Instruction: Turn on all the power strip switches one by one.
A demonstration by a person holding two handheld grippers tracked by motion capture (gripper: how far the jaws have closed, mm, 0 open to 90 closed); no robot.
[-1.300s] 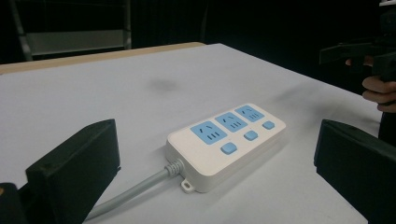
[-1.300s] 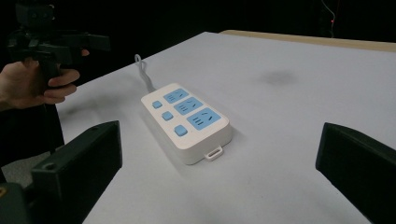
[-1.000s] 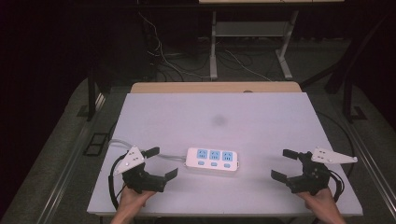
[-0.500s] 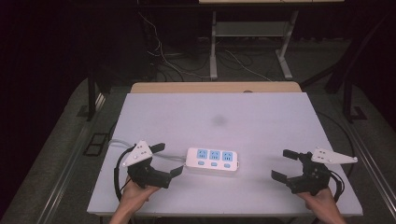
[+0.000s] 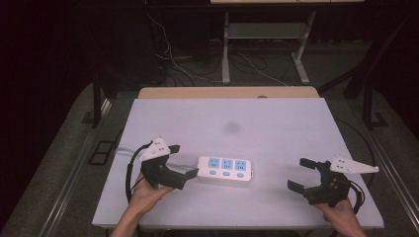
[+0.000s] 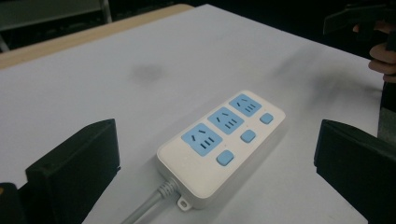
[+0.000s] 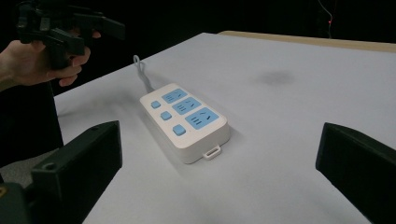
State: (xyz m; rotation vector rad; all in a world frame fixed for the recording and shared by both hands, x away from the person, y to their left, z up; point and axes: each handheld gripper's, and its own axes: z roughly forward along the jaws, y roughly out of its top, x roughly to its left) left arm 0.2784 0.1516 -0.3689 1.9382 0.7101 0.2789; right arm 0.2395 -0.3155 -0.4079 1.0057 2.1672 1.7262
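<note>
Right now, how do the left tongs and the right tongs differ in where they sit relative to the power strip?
The left tongs sit right at the power strip, one tip nearly at its cabled end; the right tongs hang well clear of its other end. The left tongs lie nearer the table's middle, the right tongs near its right edge. Both are open, empty and point toward the strip.

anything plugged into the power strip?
No. In the left gripper view all three blue outlets on the power strip are empty.

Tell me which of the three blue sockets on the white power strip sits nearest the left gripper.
The blue socket at the cord end of the white plastic power strip. It lies closest to the left gripper, just above the grey cord; the other two sockets run away toward the strip's far end.
</note>
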